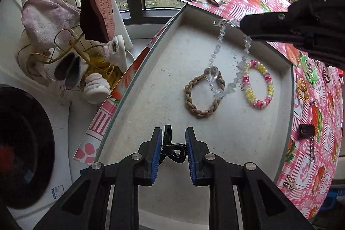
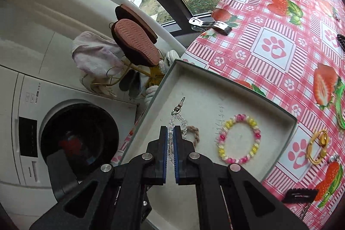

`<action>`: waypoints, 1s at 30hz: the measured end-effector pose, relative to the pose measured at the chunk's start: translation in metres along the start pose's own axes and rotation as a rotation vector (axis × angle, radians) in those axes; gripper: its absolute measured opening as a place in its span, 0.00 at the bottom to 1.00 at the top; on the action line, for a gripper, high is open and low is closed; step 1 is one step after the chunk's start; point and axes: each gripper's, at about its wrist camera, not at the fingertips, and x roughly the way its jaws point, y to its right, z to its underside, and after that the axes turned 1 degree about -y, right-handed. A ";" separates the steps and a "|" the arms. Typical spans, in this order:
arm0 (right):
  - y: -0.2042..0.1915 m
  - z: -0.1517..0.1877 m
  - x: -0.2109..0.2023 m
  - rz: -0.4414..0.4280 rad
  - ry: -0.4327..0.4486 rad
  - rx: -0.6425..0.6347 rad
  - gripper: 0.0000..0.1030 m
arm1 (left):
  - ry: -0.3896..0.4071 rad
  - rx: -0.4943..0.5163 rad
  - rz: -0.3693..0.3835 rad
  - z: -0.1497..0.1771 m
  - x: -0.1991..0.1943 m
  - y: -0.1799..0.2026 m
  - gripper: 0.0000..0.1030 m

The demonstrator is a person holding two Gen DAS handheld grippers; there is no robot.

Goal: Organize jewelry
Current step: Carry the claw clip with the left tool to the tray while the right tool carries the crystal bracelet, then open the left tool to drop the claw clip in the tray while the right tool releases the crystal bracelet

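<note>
A shallow grey tray (image 1: 151, 83) (image 2: 278, 113) sits on the strawberry tablecloth. In it lie a brown braided band (image 1: 194, 105) (image 2: 195, 133) and a pink and yellow bead bracelet (image 1: 259, 84) (image 2: 238, 138). My right gripper (image 2: 170, 135) (image 1: 241, 25) is shut on a clear crystal bead chain (image 1: 217, 51) (image 2: 180, 120), which hangs in a loop over the tray and brushes the braided band. My left gripper (image 1: 173, 141) hovers low over the tray's near part, jaws a little apart around a black clip (image 1: 170, 147); whether the pads press it is unclear.
Outside the tray on the cloth lie a yellow cord (image 2: 315, 147), a green clip (image 2: 339, 105), a black hair clip (image 2: 298, 195), a small black box (image 1: 306, 132) and a metal clamp (image 2: 208, 25). Left of the table are a washing machine (image 2: 54, 133) and a shoe rack (image 1: 64, 46).
</note>
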 end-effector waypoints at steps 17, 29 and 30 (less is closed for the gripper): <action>0.052 -0.018 0.049 0.171 -0.078 0.054 0.07 | -0.018 0.058 -0.106 -0.006 0.015 0.011 0.29; 0.053 -0.003 -0.003 0.104 -0.011 0.075 0.51 | 0.037 0.096 -0.124 -0.005 -0.006 0.026 0.96; 0.055 0.001 -0.010 0.100 -0.006 0.082 0.51 | 0.033 0.101 -0.123 -0.006 -0.007 0.028 0.96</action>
